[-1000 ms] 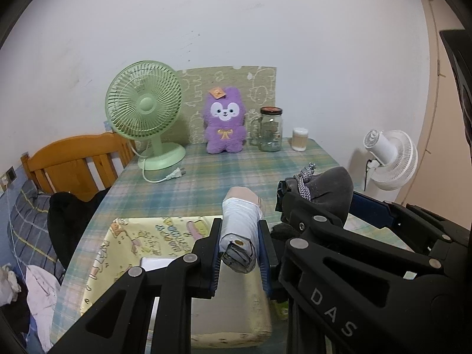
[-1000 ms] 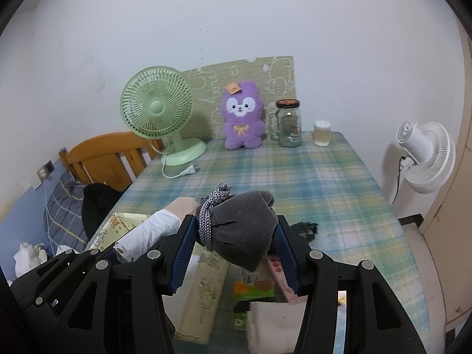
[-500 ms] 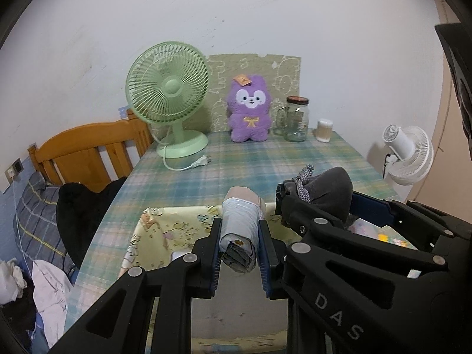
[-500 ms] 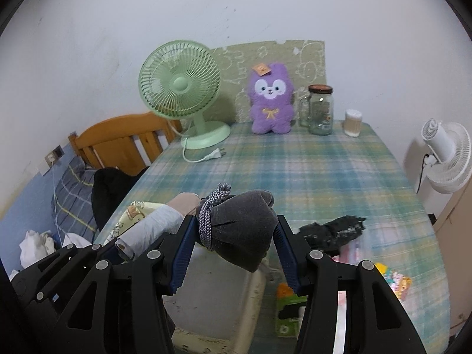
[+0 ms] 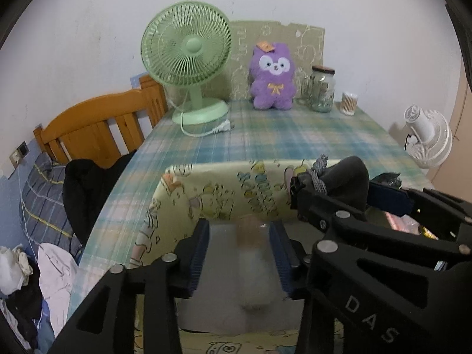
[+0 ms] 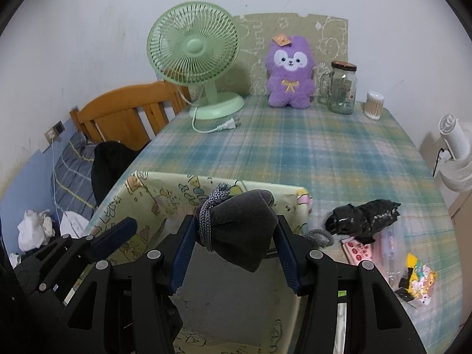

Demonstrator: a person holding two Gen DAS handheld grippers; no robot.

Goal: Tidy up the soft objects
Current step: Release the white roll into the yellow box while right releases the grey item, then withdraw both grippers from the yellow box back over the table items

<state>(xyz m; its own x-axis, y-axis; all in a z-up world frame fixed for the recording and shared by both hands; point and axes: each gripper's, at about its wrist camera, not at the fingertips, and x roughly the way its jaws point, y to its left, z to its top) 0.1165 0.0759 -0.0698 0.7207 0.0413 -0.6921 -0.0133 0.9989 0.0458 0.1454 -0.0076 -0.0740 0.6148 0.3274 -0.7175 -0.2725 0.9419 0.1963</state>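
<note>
My left gripper (image 5: 239, 236) is open over the yellow cartoon-print box (image 5: 212, 188). A white rolled sock (image 5: 253, 271), blurred, is below and between its fingers, falling into the box. My right gripper (image 6: 233, 236) is shut on a dark grey rolled sock (image 6: 242, 230) with a knitted grey cuff, held above the same box (image 6: 153, 203). The right gripper and its sock (image 5: 345, 177) also show at the right of the left wrist view. The left gripper's finger (image 6: 115, 233) shows at the left of the right wrist view.
A green fan (image 6: 194, 59), a purple plush (image 6: 290, 73), a glass jar (image 6: 342, 88) and a cotton-swab cup (image 6: 374, 104) stand at the table's back. A black crumpled bag (image 6: 365, 218) and snack packets (image 6: 419, 274) lie right of the box. A wooden chair (image 6: 126, 115) stands left.
The left gripper has opened and let go of the white sock, which is dropping into the box. Both grippers have moved forward and lower over the box. The right gripper still holds the grey sock.
</note>
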